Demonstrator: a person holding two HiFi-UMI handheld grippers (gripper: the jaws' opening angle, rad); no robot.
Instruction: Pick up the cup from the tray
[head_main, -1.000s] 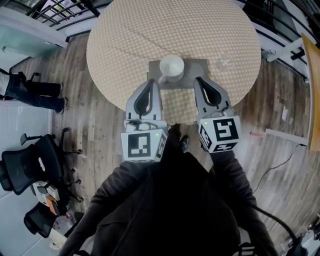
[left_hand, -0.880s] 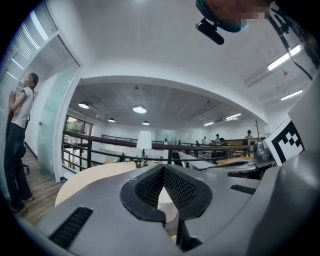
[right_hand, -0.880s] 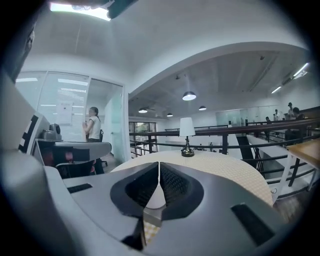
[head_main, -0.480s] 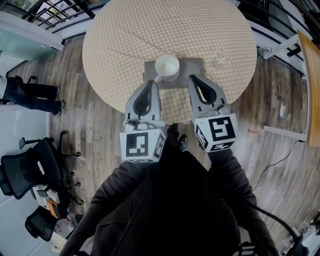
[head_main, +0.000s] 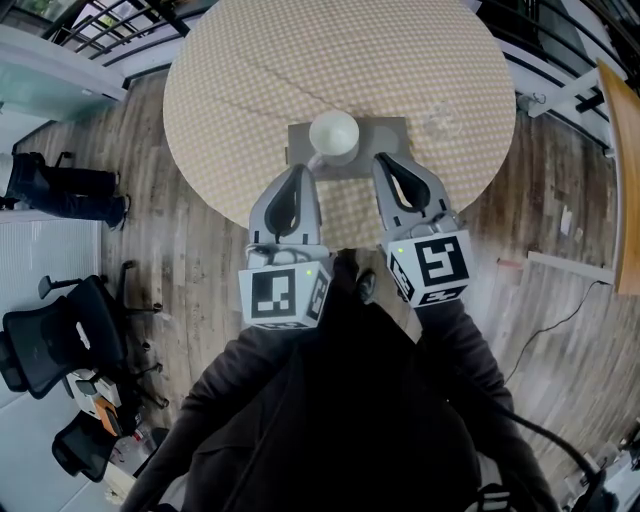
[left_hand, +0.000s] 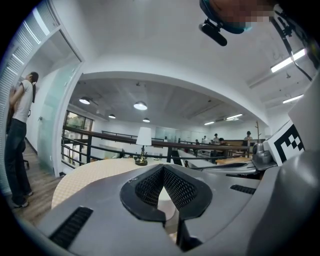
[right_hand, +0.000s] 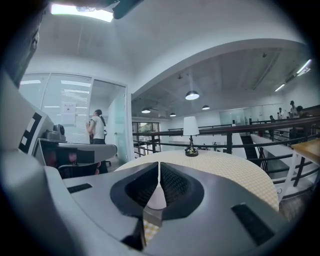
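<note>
The white cup (head_main: 334, 134) on the grey tray (head_main: 386, 136) sits just ahead, between left gripper (head_main: 298, 173) and right gripper (head_main: 384, 160), both pinched together, empty; its handle faces the left

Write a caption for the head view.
Left gripper and right gripper, both shut, face a white cup on a grey tray.

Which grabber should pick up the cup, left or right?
Probably left: the left gripper points at the handle of the cup; the right gripper is farther to the side. Both are shut.
</note>
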